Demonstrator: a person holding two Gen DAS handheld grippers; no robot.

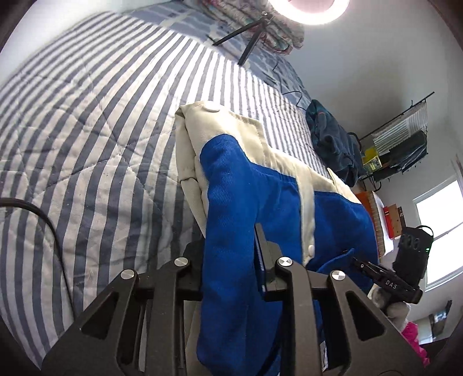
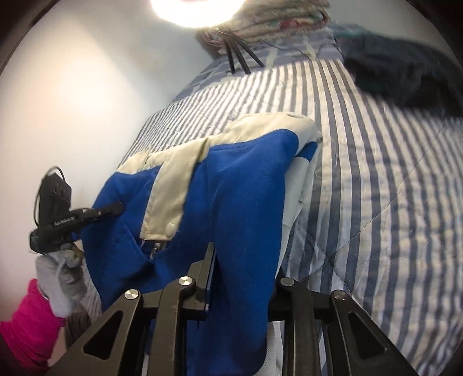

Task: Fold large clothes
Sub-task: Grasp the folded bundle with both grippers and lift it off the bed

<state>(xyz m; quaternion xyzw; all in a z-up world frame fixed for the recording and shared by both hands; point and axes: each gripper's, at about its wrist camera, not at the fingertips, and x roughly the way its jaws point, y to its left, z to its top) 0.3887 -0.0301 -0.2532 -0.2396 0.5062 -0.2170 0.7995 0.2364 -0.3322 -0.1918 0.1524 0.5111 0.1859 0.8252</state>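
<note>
Left gripper (image 1: pixel 230 245) clamped on a fold of the blue and cream jacket (image 1: pixel 260 179), fabric bunched between both fingers. Jacket raised off the striped quilt (image 1: pixel 86 130), cream collar end farthest out, near the bed's middle. Right gripper (image 2: pixel 243 266) likewise clamped on the same jacket (image 2: pixel 225 188), blue cloth spilling over its fingers. Beyond, at the bed's far end: ring light tripod (image 1: pixel 246 37), folded blankets (image 1: pixel 249 17). Dark green garment (image 1: pixel 332 141) heaped at the quilt's right edge.
</note>
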